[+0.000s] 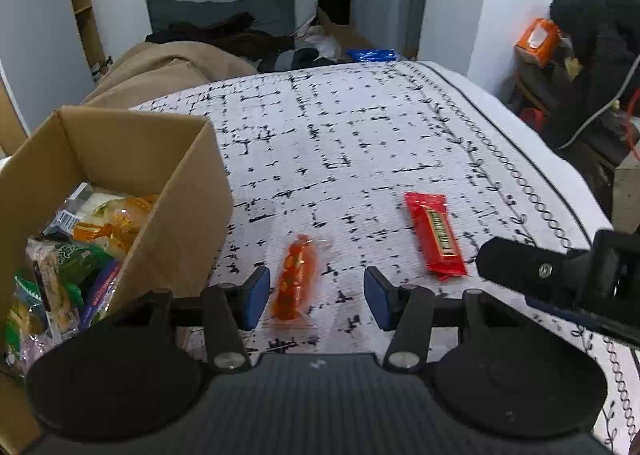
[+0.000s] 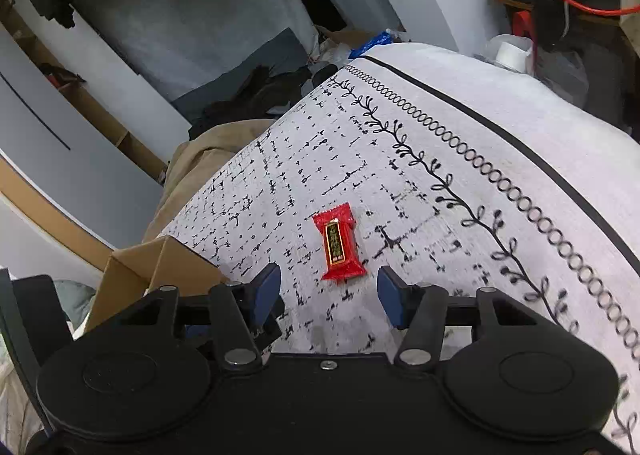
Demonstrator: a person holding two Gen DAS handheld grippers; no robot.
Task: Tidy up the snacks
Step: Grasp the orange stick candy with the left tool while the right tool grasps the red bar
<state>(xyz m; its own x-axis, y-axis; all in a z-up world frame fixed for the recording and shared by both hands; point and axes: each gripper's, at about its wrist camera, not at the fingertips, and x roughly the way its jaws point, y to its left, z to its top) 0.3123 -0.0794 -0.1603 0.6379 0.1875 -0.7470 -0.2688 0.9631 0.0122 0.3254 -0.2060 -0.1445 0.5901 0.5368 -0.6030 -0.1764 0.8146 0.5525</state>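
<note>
Left wrist view, far left of the jaws: open brown cardboard box (image 1: 120,159), already holding a heap of mixed snack packets (image 1: 72,251), green, orange and clear wrappers. It stands on the bed with the white, black-patterned cover (image 1: 340,127).

Left gripper (image 1: 316,297): jaws apart, nothing between the pads. The orange clear-wrapped candy packet (image 1: 295,279) lies flat on the bed cover, lengthwise, between the jaws but closer to the left blue pad (image 1: 254,303); whether it touches that pad, cannot tell. Right of the right jaw, apart from it, lies the red foil snack bar with a gold label (image 1: 435,238). Further right, part of the other gripper's black body (image 1: 560,275) pokes in.

Right wrist view: right gripper (image 2: 330,297), jaws apart, empty. The red bar (image 2: 339,243) sits just ahead of the jaws, roughly centred on the gap, long axis along the fingers. Box corner (image 2: 160,267) shows left of the left jaw.

Step in hand, as a guess: last two loose snacks, both grippers lined up for a pick, most of the job done.

Next move calls for: left gripper shifts slightly left to centre on the orange packet, presses down into the soft cover, closes across the narrow width, then carries left over the box. Right gripper moves forward and down over the red bar before closing. Thin wrappers may slip or crumple on soft bedding.
</note>
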